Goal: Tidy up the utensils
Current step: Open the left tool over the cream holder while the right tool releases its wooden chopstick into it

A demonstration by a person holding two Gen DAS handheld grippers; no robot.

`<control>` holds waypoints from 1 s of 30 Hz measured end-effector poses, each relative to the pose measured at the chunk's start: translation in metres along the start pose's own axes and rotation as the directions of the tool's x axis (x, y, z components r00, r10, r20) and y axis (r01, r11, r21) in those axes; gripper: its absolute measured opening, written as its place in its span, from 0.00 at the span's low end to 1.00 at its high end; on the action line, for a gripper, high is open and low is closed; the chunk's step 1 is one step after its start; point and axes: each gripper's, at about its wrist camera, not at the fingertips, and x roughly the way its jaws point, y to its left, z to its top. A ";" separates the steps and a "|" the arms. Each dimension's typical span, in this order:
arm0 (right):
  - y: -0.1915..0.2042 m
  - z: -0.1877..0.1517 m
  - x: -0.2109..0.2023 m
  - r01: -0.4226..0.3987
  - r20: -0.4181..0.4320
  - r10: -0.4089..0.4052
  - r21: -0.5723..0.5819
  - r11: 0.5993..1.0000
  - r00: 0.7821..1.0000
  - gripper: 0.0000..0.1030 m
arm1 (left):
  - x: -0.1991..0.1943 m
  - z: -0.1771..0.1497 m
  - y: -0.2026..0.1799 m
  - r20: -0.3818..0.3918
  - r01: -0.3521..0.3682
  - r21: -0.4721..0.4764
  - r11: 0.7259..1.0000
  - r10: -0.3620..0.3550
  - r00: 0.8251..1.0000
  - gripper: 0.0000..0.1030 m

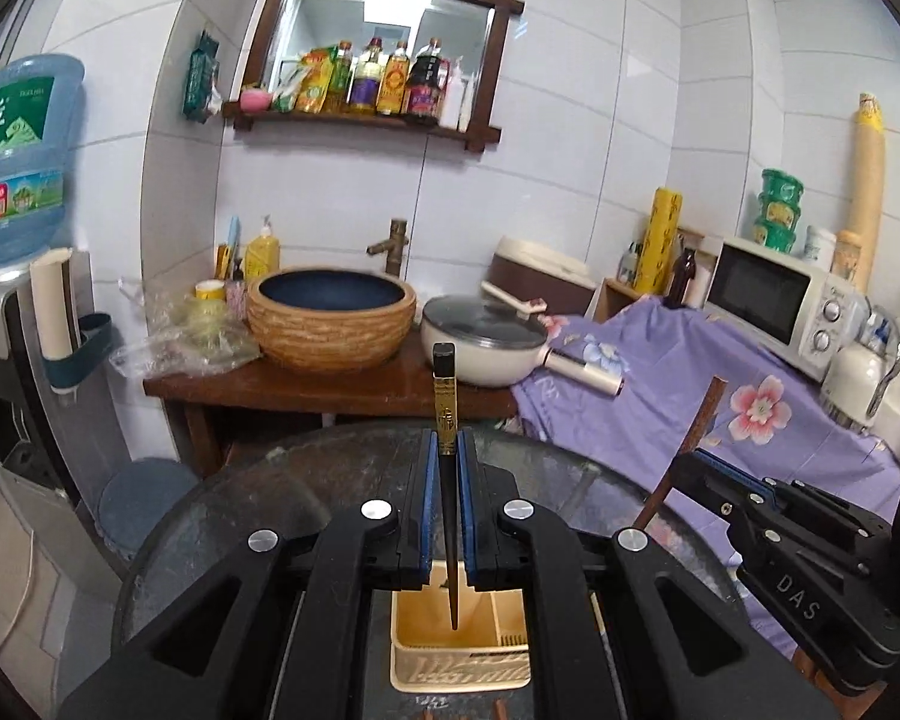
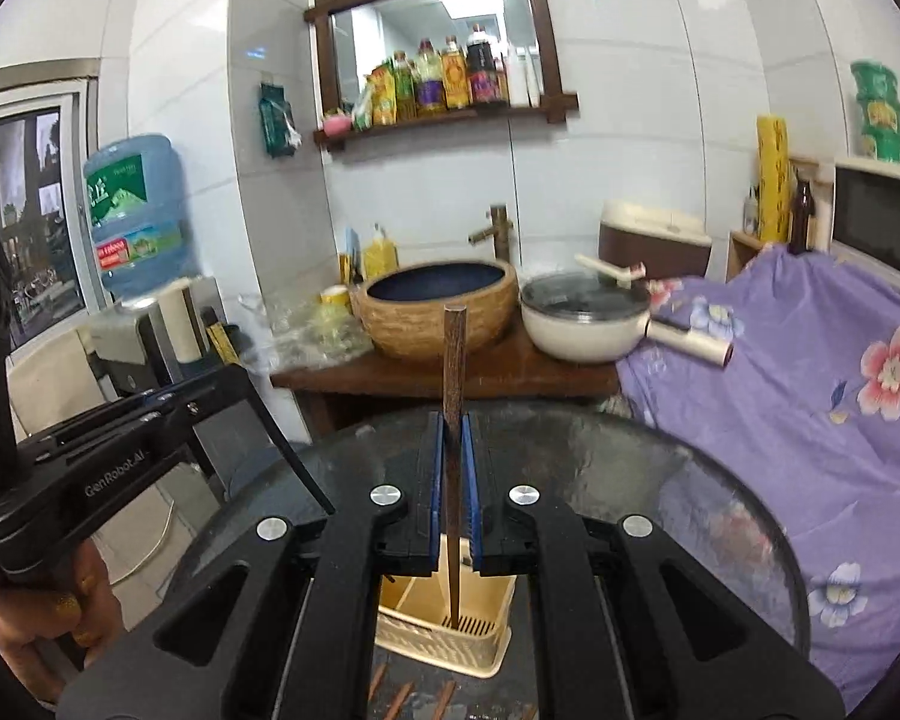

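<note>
L gripper (image 1: 448,450) is clamped on a black chopstick (image 1: 447,420) w/ a gold-patterned band near the top. The stick runs upright between the blue pads (image 1: 429,504), blunt end at 12 o'clock, thin tip at 6 o'clock, hanging inside a cream plastic utensil holder (image 1: 459,669). Can't tell if the tip touches the bottom. The holder stands on a round dark glass table (image 1: 306,480), has a divider inside and slots in the floor of its R compartment.

R gripper (image 2: 453,450) is clenched on a brown wooden chopstick (image 2: 453,360), also upright, slightly tilted. Its lower end sits over the slotted grid in the same holder (image 2: 444,642), at approx 6 o'clock in the R wrist view. In the L wrist view the R gripper (image 1: 696,462) shows at 4 o'clock w/ the brown stick (image 1: 699,426) leaning through it. In the R wrist view the L gripper body (image 2: 102,450) comes in at 9 o'clock; the person's hand (image 2: 72,606) is under it at 8 o'clock.

A few more brown chopsticks (image 2: 399,699) lie on the table just in front of the holder, at 6 o'clock.

Behind the table, 12 o'clock: a basin sink (image 2: 438,306) on a wooden counter (image 2: 450,369), a white lidded pan (image 2: 585,324) beside it at approx 1 o'clock.
</note>
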 end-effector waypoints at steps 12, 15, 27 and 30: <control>-0.007 -0.034 0.025 0.006 -0.055 -0.005 0.024 1.000 0.998 0.07 | 0.037 -0.047 0.011 -0.124 -0.014 0.003 1.000 0.015 0.992 0.06; -0.008 -0.033 0.026 0.012 -0.056 -0.010 0.035 0.999 0.998 0.07 | 0.044 -0.054 0.012 -0.145 -0.011 -0.005 1.000 0.010 0.989 0.06; -0.010 -0.035 0.020 0.038 -0.031 -0.037 0.026 0.999 0.999 0.09 | 0.044 -0.060 0.009 -0.153 -0.001 0.004 1.000 0.001 0.988 0.31; -0.011 -0.042 0.008 0.040 -0.007 -0.040 0.027 0.999 0.999 0.41 | 0.029 -0.059 0.009 -0.117 0.007 0.010 1.000 -0.006 0.993 0.59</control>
